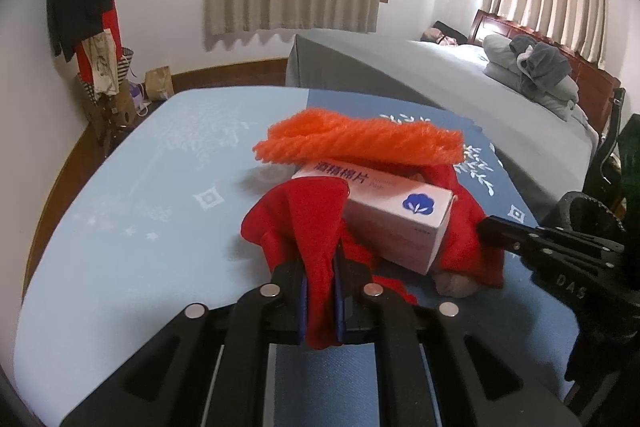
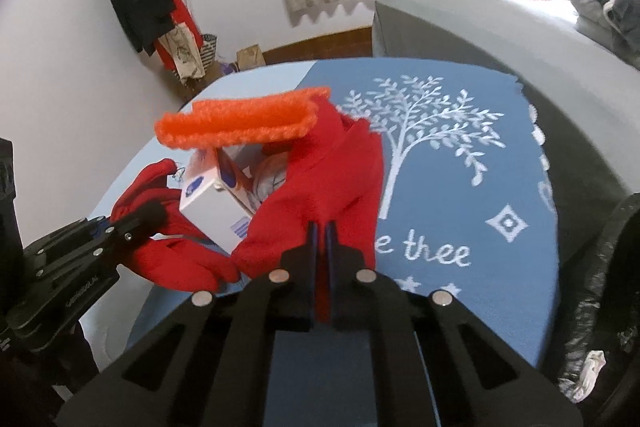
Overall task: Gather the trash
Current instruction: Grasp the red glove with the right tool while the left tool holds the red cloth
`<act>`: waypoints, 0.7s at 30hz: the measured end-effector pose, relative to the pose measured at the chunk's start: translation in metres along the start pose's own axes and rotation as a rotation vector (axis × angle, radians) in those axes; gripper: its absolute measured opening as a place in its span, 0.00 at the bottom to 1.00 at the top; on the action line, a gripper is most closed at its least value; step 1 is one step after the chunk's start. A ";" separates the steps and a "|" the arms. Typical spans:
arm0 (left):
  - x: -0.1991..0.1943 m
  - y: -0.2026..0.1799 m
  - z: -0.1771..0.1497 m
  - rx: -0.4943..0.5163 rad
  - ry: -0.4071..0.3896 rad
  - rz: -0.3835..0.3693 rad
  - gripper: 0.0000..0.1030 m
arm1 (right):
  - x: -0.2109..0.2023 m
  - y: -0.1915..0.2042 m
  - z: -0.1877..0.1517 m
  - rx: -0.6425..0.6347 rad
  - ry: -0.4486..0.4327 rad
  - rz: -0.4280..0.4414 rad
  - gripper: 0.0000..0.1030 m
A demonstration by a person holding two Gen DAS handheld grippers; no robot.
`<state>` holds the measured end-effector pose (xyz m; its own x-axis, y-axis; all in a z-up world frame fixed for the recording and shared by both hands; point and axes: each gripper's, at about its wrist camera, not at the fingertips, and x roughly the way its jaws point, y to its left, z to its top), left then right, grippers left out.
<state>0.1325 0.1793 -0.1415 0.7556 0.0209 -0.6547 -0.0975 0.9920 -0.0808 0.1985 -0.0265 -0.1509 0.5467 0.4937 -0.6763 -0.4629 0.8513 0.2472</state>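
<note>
Left tool (image 1: 320, 291) and right tool (image 2: 320, 267) each pinch a rim of the red bag (image 2: 320, 163), spreading its mouth; box (image 1: 394, 217) and orange netting (image 1: 360, 141) sit inside, mid-table (image 2: 460, 227).

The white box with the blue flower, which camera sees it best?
The left wrist view. There the box shows its printed top and its flower end, lying in the red bag. In the right wrist view the box is turned end-on, partly hidden by the bag and the orange net.
</note>
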 end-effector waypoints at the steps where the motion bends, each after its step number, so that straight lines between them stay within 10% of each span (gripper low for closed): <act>1: -0.002 -0.002 0.001 0.000 -0.004 0.001 0.10 | -0.007 -0.002 0.001 0.005 -0.013 -0.001 0.04; 18: -0.022 -0.032 -0.008 0.065 -0.032 -0.028 0.10 | -0.037 -0.016 -0.007 0.000 -0.038 -0.049 0.08; 21: -0.020 -0.031 -0.009 0.060 -0.029 -0.019 0.10 | -0.024 -0.010 -0.009 -0.012 -0.016 -0.045 0.27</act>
<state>0.1143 0.1474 -0.1326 0.7756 0.0045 -0.6312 -0.0442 0.9979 -0.0472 0.1841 -0.0481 -0.1435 0.5783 0.4581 -0.6751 -0.4461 0.8703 0.2085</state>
